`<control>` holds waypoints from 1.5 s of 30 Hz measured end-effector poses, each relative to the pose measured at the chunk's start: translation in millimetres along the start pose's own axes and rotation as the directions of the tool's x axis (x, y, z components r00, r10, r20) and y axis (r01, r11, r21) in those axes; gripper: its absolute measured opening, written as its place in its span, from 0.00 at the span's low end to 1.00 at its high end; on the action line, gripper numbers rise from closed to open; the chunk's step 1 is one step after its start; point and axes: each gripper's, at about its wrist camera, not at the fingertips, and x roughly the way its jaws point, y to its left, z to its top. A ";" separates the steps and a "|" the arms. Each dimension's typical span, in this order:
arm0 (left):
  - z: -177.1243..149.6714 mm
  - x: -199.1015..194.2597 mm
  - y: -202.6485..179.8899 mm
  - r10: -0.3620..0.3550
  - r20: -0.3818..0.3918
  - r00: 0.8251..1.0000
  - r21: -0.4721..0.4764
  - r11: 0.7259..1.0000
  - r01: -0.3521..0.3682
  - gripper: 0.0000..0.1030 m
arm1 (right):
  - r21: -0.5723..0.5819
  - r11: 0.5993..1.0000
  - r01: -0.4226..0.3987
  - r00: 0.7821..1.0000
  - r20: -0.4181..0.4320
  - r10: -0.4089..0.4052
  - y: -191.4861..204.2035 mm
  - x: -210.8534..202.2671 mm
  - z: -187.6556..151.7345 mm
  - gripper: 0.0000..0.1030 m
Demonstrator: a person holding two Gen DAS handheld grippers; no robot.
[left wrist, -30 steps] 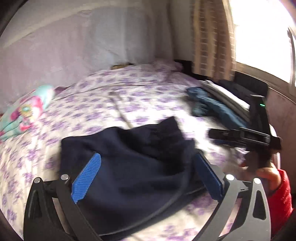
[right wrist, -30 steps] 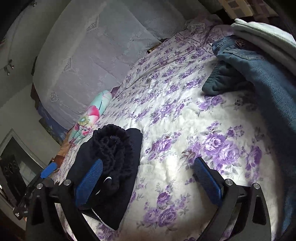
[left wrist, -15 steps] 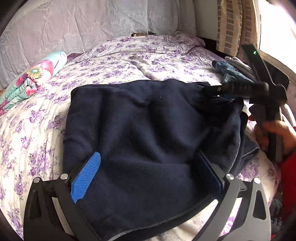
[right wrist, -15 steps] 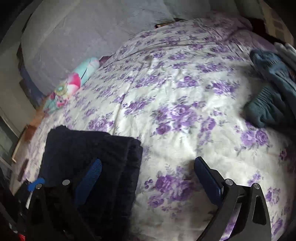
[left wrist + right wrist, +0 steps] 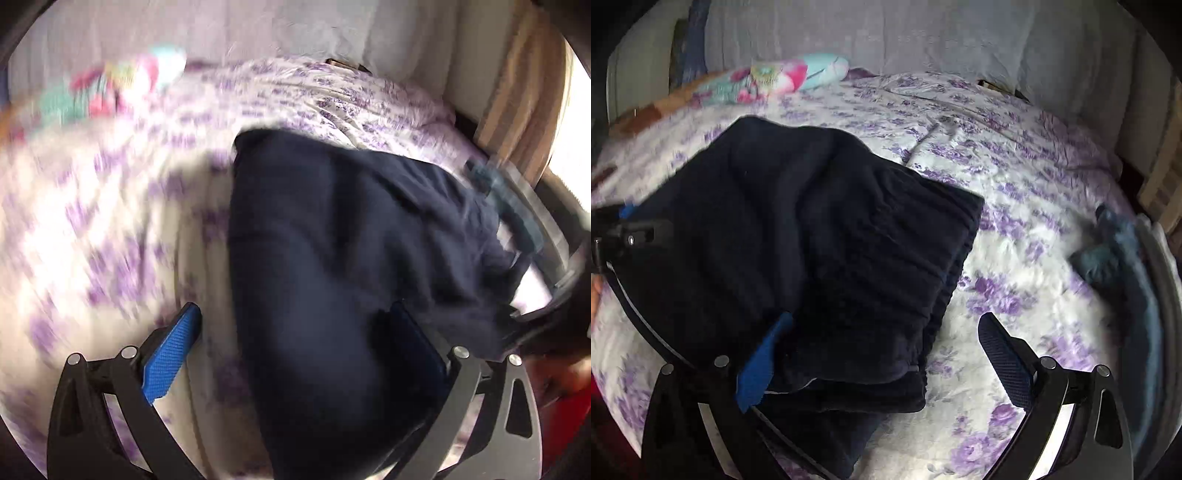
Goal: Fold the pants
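The dark navy pants [image 5: 820, 236] lie in a folded, layered pile on the floral bedspread [image 5: 1015, 206], ribbed waistband on top. My right gripper [image 5: 884, 319] hangs open just above the pile's near right edge, its left finger over the cloth and its right finger over bare sheet. In the blurred left wrist view the pants [image 5: 332, 258] fill the centre and right. My left gripper [image 5: 294, 310] is open, its right finger over the pants and its left finger over the sheet. Neither holds any cloth. The left gripper [image 5: 628, 229] also shows at the pile's far left edge.
Blue jeans and folded light clothes [image 5: 1119, 258] are piled at the bed's right edge. A colourful pillow [image 5: 775, 79] lies at the far left by the pale headboard [image 5: 923, 33]. A red sleeve [image 5: 565, 417] shows at the lower right, and a curtain [image 5: 524, 110] hangs right.
The bunched pants got spread out, then laid down as a flatter folded pile. Both cameras have swung: the right one turned left onto the pants, the left one is moving fast and blurred.
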 end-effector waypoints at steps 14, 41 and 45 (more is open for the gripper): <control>-16.2 -12.9 3.8 0.004 0.018 1.000 0.013 1.000 -0.004 0.96 | -0.003 0.897 -0.441 0.897 -0.001 0.441 77.7 15.6 115.0 0.96; -20.9 -19.0 -1.0 0.049 0.041 0.998 0.023 0.999 -0.050 0.96 | -0.027 0.971 -0.238 0.971 -0.036 0.237 59.9 34.3 63.4 0.97; -20.4 -19.0 -1.3 0.046 0.040 0.998 0.020 0.999 -0.047 0.96 | -0.004 0.971 -0.238 0.971 -0.011 0.238 57.0 18.5 62.7 0.97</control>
